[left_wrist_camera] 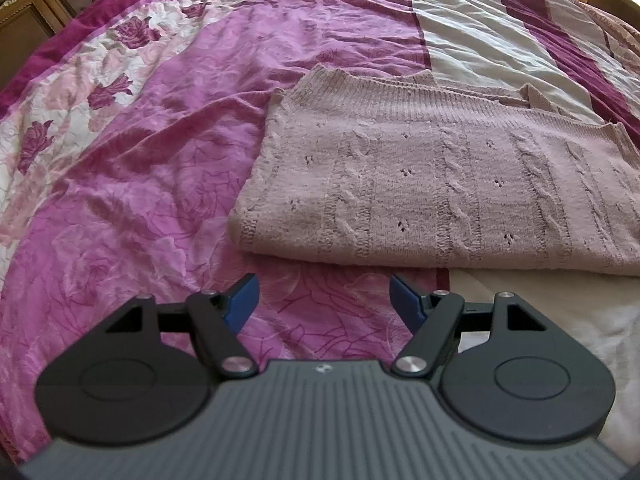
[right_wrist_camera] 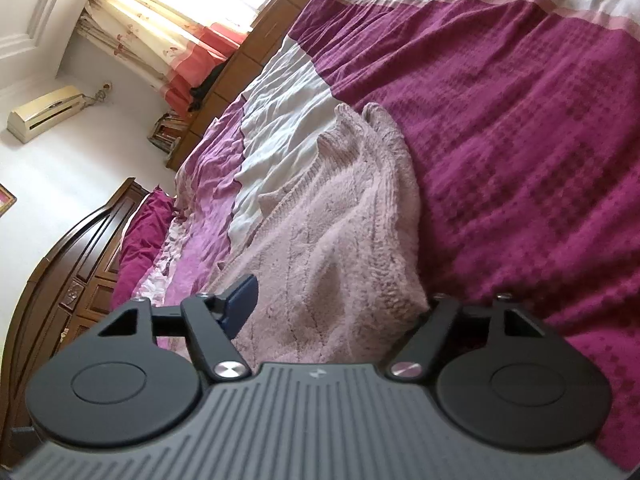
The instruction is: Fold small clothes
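Observation:
A pale pink cable-knit sweater point(left_wrist_camera: 432, 184) lies folded flat on the bed, right of centre in the left wrist view. My left gripper point(left_wrist_camera: 324, 300) is open and empty, just short of the sweater's near folded edge. In the right wrist view the same sweater point(right_wrist_camera: 332, 248) lies between the jaws of my right gripper point(right_wrist_camera: 332, 300). The jaws stand wide apart. The left blue fingertip point(right_wrist_camera: 242, 298) shows above the knit. The right fingertip is hidden under the sweater's edge. The view is tilted.
The bed cover has pink floral point(left_wrist_camera: 132, 184), white point(left_wrist_camera: 472, 40) and dark magenta point(right_wrist_camera: 520, 160) panels. A wooden headboard point(right_wrist_camera: 60, 272) and wooden bed frame point(right_wrist_camera: 256, 60) border it. Curtains point(right_wrist_camera: 160, 32) and a wall air conditioner point(right_wrist_camera: 44, 112) lie beyond.

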